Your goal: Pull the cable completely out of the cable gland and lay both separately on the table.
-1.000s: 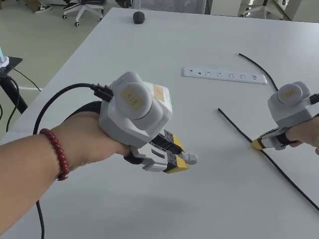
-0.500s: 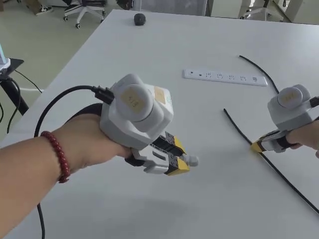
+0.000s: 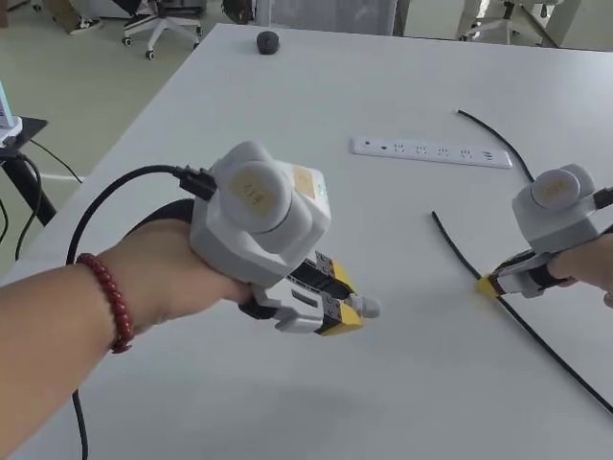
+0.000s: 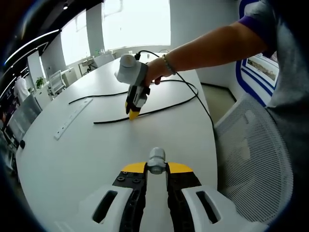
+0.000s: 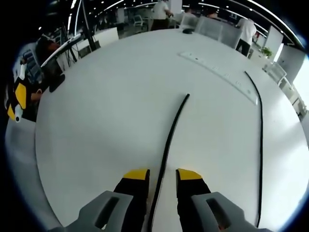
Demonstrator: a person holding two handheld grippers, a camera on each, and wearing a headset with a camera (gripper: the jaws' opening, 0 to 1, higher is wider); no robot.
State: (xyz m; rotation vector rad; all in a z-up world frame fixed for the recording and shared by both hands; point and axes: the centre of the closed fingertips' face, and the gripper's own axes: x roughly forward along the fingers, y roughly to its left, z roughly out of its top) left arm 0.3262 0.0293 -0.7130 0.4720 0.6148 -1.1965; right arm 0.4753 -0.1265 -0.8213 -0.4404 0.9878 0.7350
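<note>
Grey plastic cable gland (image 4: 156, 159), freed, clenched in left tool (image 4: 156, 170); black cable (image 5: 175, 123) straddled by released right tool (image 5: 162, 175). Next: set gland down.

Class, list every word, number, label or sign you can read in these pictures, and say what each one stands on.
No text can be read in these pictures.
Yellow stickers on top of the left gripper: print too blurred to read.
Round sticker on top of the right gripper: too blurred.
Power strip on the table: marks too small.
Wall poster: blurred, unreadable.
</note>
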